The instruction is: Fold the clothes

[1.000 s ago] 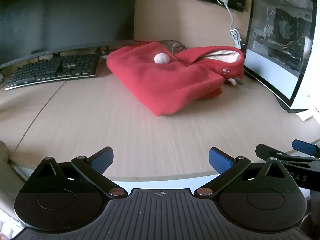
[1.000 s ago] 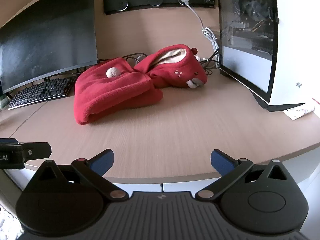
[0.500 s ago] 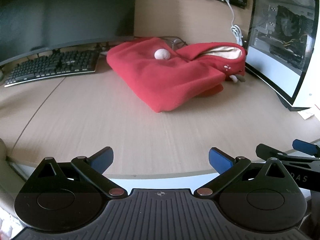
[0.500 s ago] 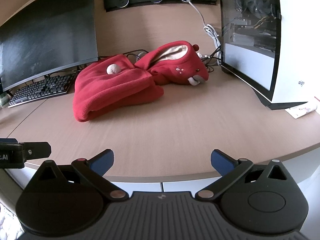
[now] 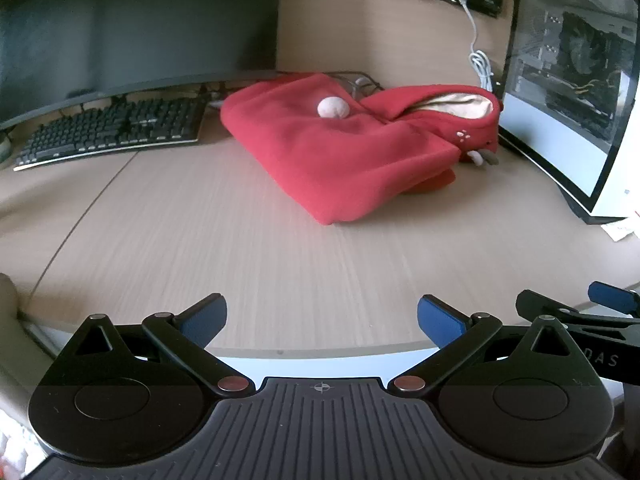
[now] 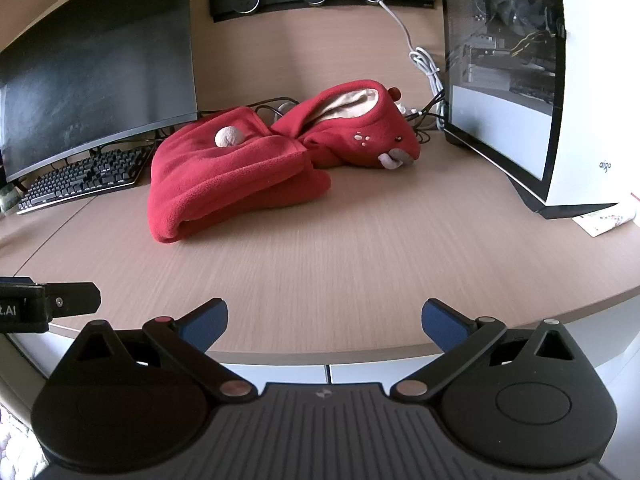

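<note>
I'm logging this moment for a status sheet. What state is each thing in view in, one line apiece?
Red hooded garment: folded over in layers, flat on the desk, hood open.
Left gripper: open, empty, at the desk's near edge.
Right gripper: open, empty, at the desk's near edge.
Monitor: screen dark.
White cable: plugged into the wall strip.
Keyboard: untouched, under the monitor.

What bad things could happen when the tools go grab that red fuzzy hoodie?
The red hoodie lies close to the tangled cables by the computer case, so pulling it might snag them. It is thick and layered, so a tool might pinch only the top layer. Both the left tool and right tool are open and far from it.
</note>
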`<state>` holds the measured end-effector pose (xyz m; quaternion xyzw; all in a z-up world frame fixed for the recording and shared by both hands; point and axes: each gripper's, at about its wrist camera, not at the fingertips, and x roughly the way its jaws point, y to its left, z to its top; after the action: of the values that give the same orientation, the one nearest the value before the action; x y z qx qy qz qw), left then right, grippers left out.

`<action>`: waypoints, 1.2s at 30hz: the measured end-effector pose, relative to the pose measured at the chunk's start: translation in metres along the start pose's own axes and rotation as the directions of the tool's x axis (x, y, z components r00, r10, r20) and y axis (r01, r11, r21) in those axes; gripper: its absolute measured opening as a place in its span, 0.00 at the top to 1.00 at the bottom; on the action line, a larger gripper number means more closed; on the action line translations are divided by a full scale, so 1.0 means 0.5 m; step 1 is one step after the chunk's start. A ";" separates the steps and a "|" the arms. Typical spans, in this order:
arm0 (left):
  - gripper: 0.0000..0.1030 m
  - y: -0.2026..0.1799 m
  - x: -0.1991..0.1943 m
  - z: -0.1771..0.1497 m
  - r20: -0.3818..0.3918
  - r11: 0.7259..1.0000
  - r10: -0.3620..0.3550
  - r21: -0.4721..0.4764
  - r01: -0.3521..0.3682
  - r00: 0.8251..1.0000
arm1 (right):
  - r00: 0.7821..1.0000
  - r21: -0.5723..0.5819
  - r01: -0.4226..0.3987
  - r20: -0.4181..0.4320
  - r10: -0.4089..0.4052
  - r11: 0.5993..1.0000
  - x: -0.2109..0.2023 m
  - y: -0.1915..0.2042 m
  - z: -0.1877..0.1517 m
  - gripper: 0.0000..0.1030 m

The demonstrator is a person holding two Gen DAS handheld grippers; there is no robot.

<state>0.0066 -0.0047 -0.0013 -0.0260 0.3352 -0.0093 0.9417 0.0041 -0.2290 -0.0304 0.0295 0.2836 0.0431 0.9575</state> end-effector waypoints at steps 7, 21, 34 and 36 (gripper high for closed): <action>0.00 0.003 0.001 -0.001 -0.016 1.000 0.003 -0.012 -0.003 1.000 | 1.000 0.004 0.014 -0.003 -0.014 1.000 -0.011 0.002 0.001 0.00; 0.00 0.028 0.023 0.040 -0.001 0.997 -0.058 0.054 0.058 0.998 | 0.998 0.008 0.061 -0.013 -0.061 0.998 -0.012 0.039 0.056 0.00; 0.00 0.131 0.088 0.140 -0.035 0.996 -0.078 0.037 0.080 0.996 | 0.994 -0.017 0.094 -0.055 -0.095 0.995 0.085 0.135 0.177 0.00; 0.00 0.140 0.097 0.151 -0.042 0.996 -0.084 0.032 0.085 0.996 | 0.993 -0.024 0.103 -0.056 -0.104 0.994 0.088 0.145 0.183 0.00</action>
<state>0.0919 0.0667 0.0229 -0.0239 0.3525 -0.0552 0.9339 0.0861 -0.1555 0.0283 0.0033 0.3114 -0.0026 0.9503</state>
